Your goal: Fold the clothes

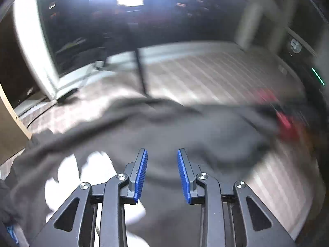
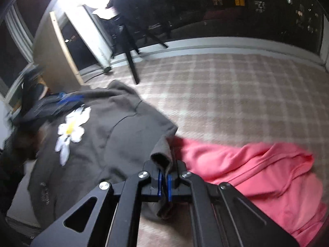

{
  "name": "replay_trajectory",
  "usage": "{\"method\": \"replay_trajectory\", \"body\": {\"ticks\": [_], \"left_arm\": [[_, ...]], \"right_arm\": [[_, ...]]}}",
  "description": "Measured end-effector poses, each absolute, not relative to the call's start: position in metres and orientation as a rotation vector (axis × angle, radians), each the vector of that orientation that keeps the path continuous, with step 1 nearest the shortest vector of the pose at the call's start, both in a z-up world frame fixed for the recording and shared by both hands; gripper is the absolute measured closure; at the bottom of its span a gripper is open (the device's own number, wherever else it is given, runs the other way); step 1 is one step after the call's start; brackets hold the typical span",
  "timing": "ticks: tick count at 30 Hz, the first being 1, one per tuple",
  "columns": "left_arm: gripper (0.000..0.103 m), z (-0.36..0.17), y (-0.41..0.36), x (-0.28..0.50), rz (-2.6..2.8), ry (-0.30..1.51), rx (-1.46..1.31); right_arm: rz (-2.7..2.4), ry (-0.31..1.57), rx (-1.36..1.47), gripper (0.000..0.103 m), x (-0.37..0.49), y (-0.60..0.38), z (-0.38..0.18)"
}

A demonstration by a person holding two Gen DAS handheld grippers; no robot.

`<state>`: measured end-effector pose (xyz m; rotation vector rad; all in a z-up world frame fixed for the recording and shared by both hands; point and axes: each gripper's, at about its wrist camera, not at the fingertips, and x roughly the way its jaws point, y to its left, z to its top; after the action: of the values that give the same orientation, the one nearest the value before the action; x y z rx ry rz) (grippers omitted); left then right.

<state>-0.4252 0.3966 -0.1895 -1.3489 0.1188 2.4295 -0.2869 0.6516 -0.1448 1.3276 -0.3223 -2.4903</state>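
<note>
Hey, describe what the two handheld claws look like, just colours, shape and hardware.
Both look alike. The left claw has matte black angular linkage arms with triangular cut-outs, round silver pivot screws, and two black fingers faced with ribbed bright blue pads. The right claw shows the same black linkages, silver screws and blue pads. No cables, markings or sleeves are visible.

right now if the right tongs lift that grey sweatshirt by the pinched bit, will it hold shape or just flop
Probably flop: the grey sweatshirt lies in soft wrinkles, and the edge pinched in the right tongs already droops over them. It looks like thick fleece, so likely some drag on the checked cover. It may snag the pink garment, which it touches.
</note>
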Motion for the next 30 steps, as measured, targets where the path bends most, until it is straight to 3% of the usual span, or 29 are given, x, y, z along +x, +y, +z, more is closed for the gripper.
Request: {"method": "replay_trajectory", "body": {"ticks": [3, 10, 15, 20, 22, 24, 25, 30], "left_arm": [[0.074, -0.209, 0.399, -0.472, 2.450, 0.051, -1.406], [0.070, -0.221, 0.428, -0.505, 2.494, 0.290, -1.352], [0.060, -0.229, 0.442, -0.505, 2.426, 0.410, -1.326], [0.060, -0.249, 0.442, -0.522, 2.387, 0.421, -1.413], [0.066, -0.255, 0.442, -0.524, 2.363, 0.397, -1.413], [0.093, -0.258, 0.441, -0.525, 2.356, 0.362, -1.402], [0.099, -0.256, 0.438, -0.525, 2.368, 0.337, -1.393], [0.100, -0.247, 0.427, -0.525, 2.426, 0.207, -1.349]], "right_arm": [[-2.479, -0.273, 1.340, 0.099, -0.277, 0.642, -0.150], [-2.467, -0.301, 1.363, 0.099, -0.275, 0.643, -0.160], [-2.457, -0.328, 1.367, 0.099, -0.275, 0.645, -0.165], [-2.439, -0.348, 1.374, 0.099, -0.278, 0.645, -0.169], [-2.437, -0.357, 1.375, 0.099, -0.280, 0.647, -0.171], [-2.440, -0.363, 1.372, 0.099, -0.281, 0.648, -0.171], [-2.444, -0.364, 1.368, 0.099, -0.281, 0.648, -0.171], [-2.518, -0.357, 1.291, 0.099, -0.282, 0.650, -0.152]]}}
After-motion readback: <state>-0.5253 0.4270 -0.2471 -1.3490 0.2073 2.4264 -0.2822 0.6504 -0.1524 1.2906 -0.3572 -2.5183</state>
